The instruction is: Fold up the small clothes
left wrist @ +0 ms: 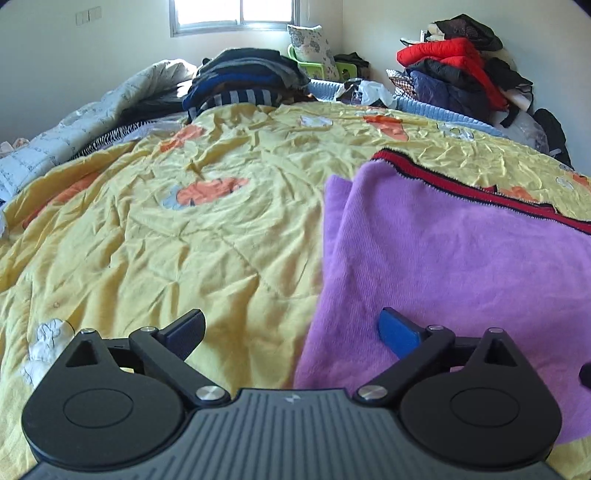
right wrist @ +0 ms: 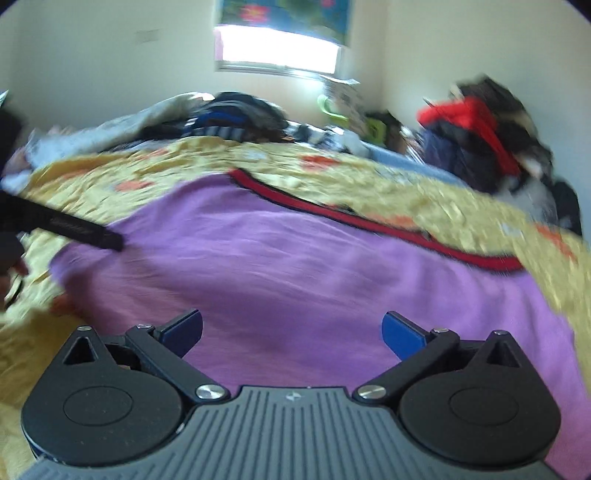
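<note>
On the quilt (left wrist: 155,236) lies a purple garment (left wrist: 443,266); left gripper (left wrist: 291,332) and right gripper (right wrist: 291,330) both gape wide, empty.

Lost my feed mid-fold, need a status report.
Left gripper open, right gripper open, both empty. Purple garment lies on yellow quilt. Nothing in the way.

Domestic bedroom. A bed (left wrist: 166,229) under a yellow patterned quilt (left wrist: 221,258) fills the view; window (left wrist: 232,14) at 12 o'clock; heaped clothing (left wrist: 458,74) at 2 o'clock; folded garments (left wrist: 251,74) at 12 o'clock.
</note>
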Available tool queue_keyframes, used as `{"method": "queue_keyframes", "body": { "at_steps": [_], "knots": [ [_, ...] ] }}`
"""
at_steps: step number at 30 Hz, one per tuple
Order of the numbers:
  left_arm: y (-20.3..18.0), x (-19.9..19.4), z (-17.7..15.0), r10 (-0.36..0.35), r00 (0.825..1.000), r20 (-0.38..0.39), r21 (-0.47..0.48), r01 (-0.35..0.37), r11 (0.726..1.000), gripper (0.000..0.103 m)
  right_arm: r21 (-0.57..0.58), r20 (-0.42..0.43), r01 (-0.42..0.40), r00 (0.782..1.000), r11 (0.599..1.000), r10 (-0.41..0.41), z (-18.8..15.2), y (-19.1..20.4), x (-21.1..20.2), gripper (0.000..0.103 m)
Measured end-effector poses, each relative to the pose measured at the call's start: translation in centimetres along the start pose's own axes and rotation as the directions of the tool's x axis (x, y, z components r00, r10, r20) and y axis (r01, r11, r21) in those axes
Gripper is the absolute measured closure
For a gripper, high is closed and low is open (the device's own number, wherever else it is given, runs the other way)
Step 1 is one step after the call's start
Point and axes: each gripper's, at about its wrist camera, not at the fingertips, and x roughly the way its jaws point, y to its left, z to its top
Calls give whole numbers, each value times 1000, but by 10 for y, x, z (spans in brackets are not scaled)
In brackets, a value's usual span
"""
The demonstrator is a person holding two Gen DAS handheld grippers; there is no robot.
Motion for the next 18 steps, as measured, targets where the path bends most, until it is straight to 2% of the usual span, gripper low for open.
{"method": "queue_keyframes", "body": {
  "at_steps": [6,18],
  "knots": [
    [5,2,-12,-10,1000,1,-38,10,999,1,-168,15,-20,1000,986,23,9,48,-9,0],
    [5,1,-20,-14,999,42,-34,15,999,0,-309,-29,-5,1000,951,-5,-1,95,-2,0]
  ]
}}
